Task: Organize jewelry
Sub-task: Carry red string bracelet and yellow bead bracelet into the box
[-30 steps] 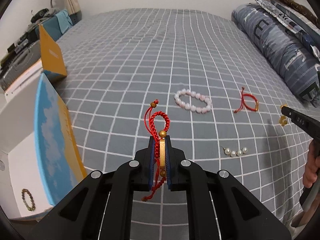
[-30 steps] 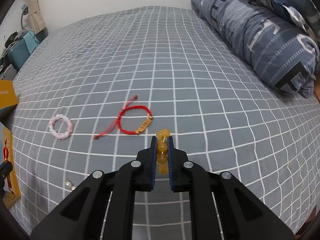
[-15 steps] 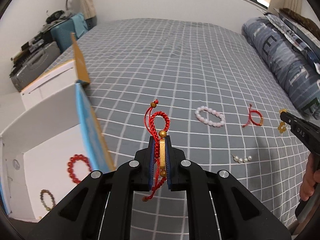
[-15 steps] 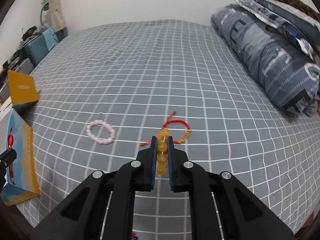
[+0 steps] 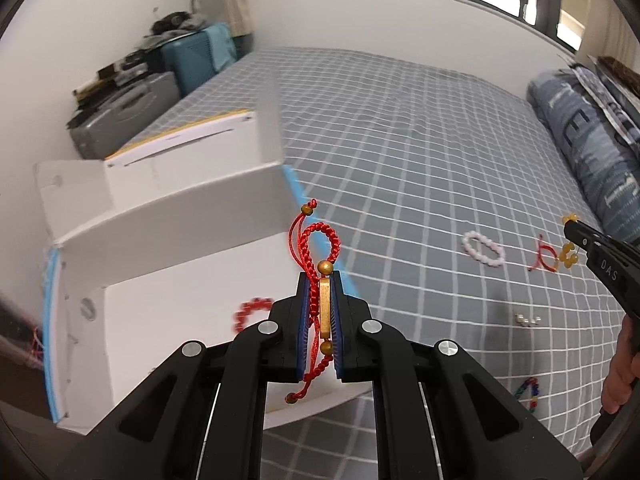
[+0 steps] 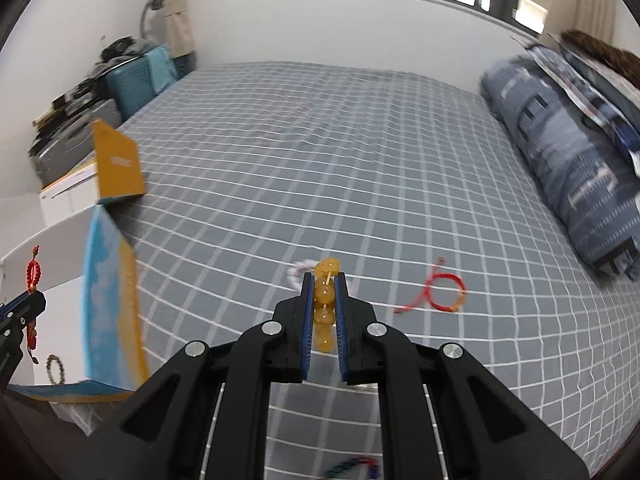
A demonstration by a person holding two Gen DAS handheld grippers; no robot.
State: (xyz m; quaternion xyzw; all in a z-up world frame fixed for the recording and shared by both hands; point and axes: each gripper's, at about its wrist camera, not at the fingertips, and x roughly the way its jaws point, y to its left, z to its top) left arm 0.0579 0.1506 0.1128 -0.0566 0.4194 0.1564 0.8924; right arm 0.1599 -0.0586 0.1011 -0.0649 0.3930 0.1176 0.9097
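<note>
- One bed (image 5: 400, 128), dressed in a grey sheet with a white grid, fills the room under a window; one rolled blue quilt (image 6: 560, 168) runs along its right side, and a teal case and a grey case sit by the far left wall.
- One open white box (image 5: 168, 248) with blue-and-yellow outer walls stands at the bed's left edge; inside it, one red bead bracelet (image 5: 252, 312) and one dark bead bracelet (image 6: 56, 366).
- Two grippers in play. Left gripper (image 5: 320, 320): fingers pinched narrow on a red braided bracelet (image 5: 316, 248) with a gold bar, the bar held between the pads, its loop sticking out past the tips, its tail dangling below, all of it over the box's right wall.
- Right gripper (image 6: 325, 308): fingers squeezed onto an amber bead bracelet (image 6: 324, 300), beads stacked between the pads, top ones poking out beyond the tips, above the sheet.
- Loose on the sheet, four pieces: one pink bead bracelet (image 5: 482, 248), one red cord bracelet (image 6: 440, 292), one short row of pearls (image 5: 528, 320), one multicoloured bead bracelet (image 5: 528, 392).
</note>
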